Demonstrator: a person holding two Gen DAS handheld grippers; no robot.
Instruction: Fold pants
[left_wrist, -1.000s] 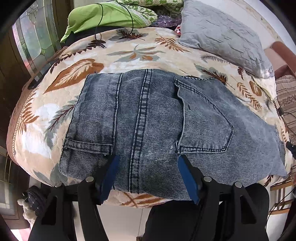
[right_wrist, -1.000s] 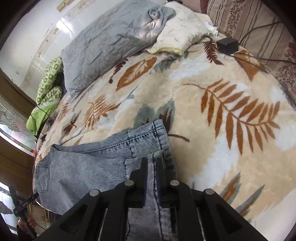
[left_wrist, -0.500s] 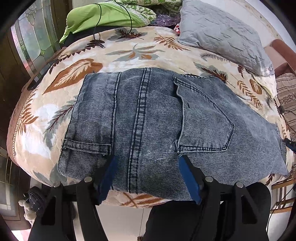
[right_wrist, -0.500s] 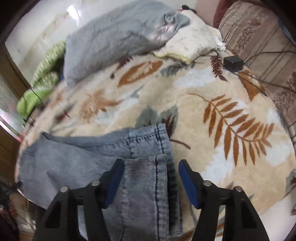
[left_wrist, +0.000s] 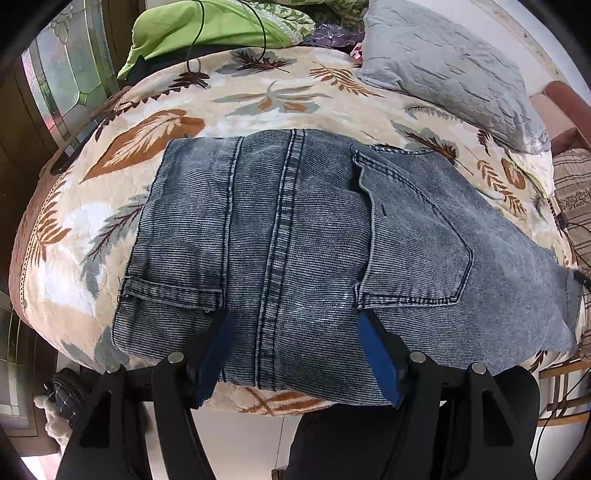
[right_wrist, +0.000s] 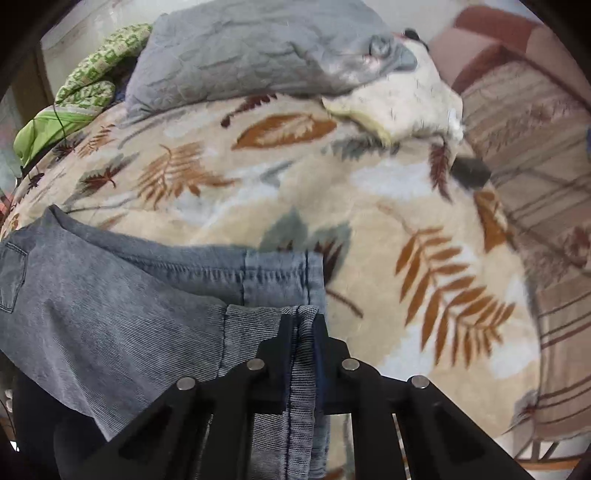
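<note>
Pinching the jeans (right_wrist: 147, 314) hem and hiding part of it, right claw (right_wrist: 303, 332); left claw (left_wrist: 295, 332) spread wide, empty

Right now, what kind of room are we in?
Most likely a bedroom. The jeans lie on a bed with a leaf-print blanket, a grey pillow sits at the far end, and green bedding is piled beside it.

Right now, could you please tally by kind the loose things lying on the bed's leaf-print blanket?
Jeans: 1
Grey pillow: 1
Cream pillow: 1
Green bedding: 1
Black adapter: 1
Total: 5, resting on the blanket. The right gripper pinches the jeans' hem; the left gripper hangs open.
</note>
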